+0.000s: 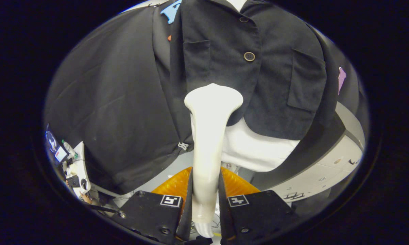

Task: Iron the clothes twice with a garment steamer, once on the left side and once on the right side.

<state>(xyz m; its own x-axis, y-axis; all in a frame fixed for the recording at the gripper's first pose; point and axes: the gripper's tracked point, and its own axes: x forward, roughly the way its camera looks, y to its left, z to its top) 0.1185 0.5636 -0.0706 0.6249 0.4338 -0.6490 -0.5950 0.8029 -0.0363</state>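
A white garment steamer (209, 136) stands upright between my two black fingers (156, 207), and my gripper (206, 200) is shut on its handle. Its wide flat head (214, 97) points up at a black buttoned jacket (245, 64) hanging on a white mannequin torso (255, 149). The head sits near the jacket's lower hem, just left of the button line and below the left chest pocket (197, 56); whether it touches the cloth I cannot tell. A second pocket (306, 80) lies on the jacket's right side.
An orange ribbed object (175, 185) sits just behind the fingers, under the steamer. A white cabinet-like unit (330, 163) is at the lower right. A cluttered white table (75, 170) with a bottle and small devices stands at the lower left.
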